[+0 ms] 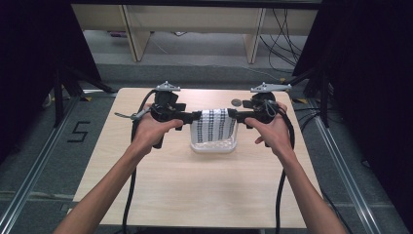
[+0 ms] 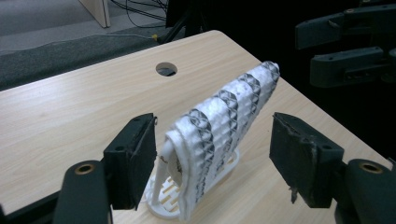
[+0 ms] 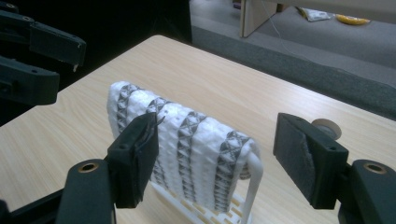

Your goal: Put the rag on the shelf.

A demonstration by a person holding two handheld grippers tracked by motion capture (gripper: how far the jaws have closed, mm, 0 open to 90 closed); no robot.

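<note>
Cloth [image 1: 213,124], white w/ grey patterned stripes, hangs folded over the rim of a white slotted basket [image 1: 214,146] on the table [image 1: 195,185]. L gripper [image 1: 191,117] sits at its left end, jaws spread wide, pads clear of the fabric. R gripper [image 1: 233,115] faces it at the right end, jaws also apart, one pad just beside the cloth, not pressing. Both point inward toward each other. Small round disc [image 1: 236,102] lies just behind the R gripper.
</note>
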